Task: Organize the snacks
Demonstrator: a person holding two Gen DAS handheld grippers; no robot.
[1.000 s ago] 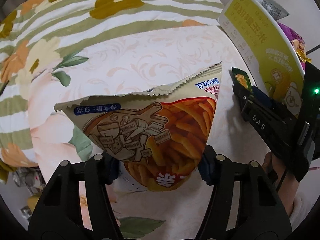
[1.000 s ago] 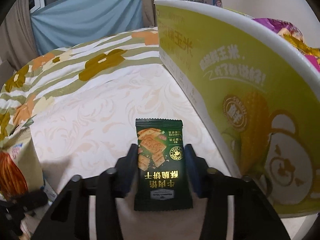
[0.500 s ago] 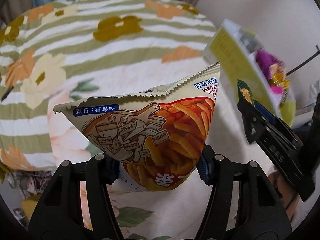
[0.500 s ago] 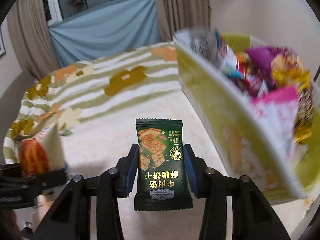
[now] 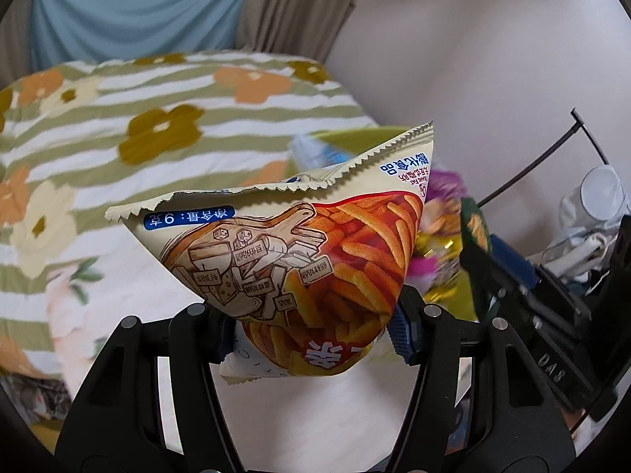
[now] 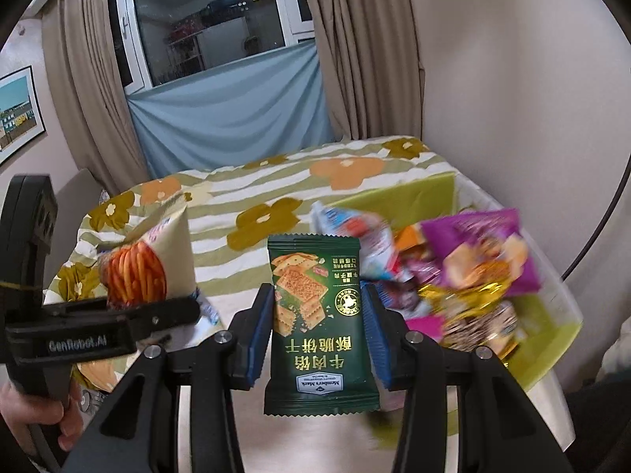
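Left black two-finger gripper (image 5: 311, 331): closed on a cream, pillow-shaped foil snack bag printed with orange sticks (image 5: 299, 260), clamped at the bag's lower end, serrated top seam pointing up and away, bag held clear of the surface. Same bag visible in the right wrist view (image 6: 150, 264), at the left, above the left gripper body. Right black two-finger gripper (image 6: 319, 335): closed on a flat dark green cracker packet with a biscuit picture (image 6: 317, 327), blue pads pressing both long edges, print upside down, packet upright and raised off the surface. Below both: a table under a green-and-white striped cloth with orange and olive flowers (image 6: 276, 197). To the right of the green packet: an open yellow-green cardboard box (image 6: 552, 331), holding a blurred heap of purple, gold and pink wrapped snacks (image 6: 473, 260). Green packet beside the box's near left edge, not inside. Behind the table: blue fabric (image 6: 236, 118) under a window, beige curtains (image 6: 355, 59) at both sides.
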